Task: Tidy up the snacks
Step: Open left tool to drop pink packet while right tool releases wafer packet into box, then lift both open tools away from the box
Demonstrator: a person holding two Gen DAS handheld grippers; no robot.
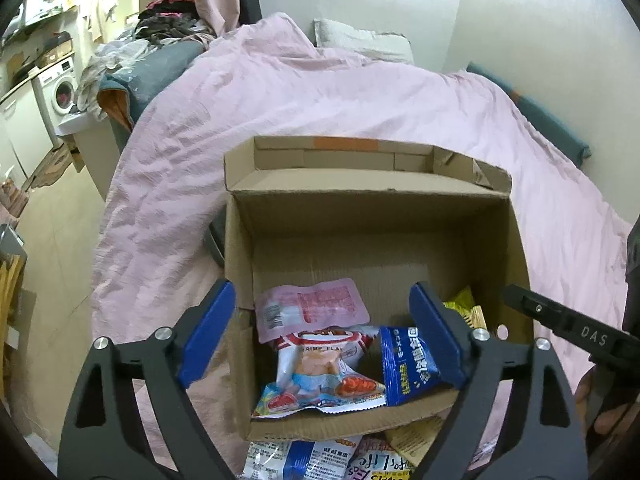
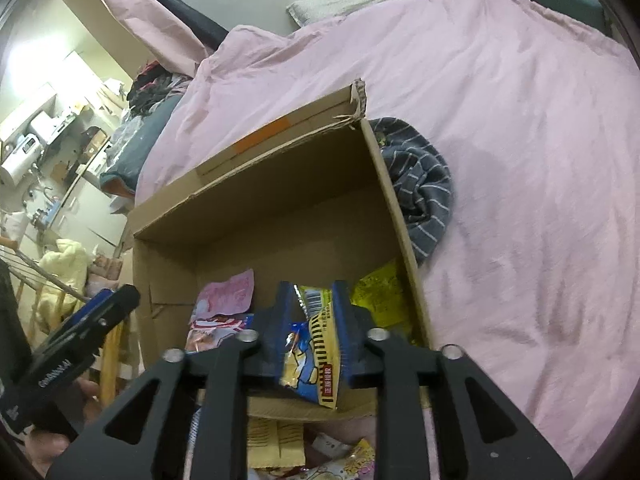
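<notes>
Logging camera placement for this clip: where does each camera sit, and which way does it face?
Left wrist view: sits on the left claw, facing down into the cardboard box on the pink bedding; its blue pads stand wide apart, empty; the right claw shows at right.
Right wrist view: sits on the right claw, facing the same box; a yellow-blue snack packet sits between its pads; the left claw shows at left.
Shared: box, bedding, pink packet.

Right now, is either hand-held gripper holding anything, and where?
The right hand-held gripper has a yellow-and-blue snack packet between its fingers, around the middle. The left hand-held gripper is open, holding nothing.
</notes>
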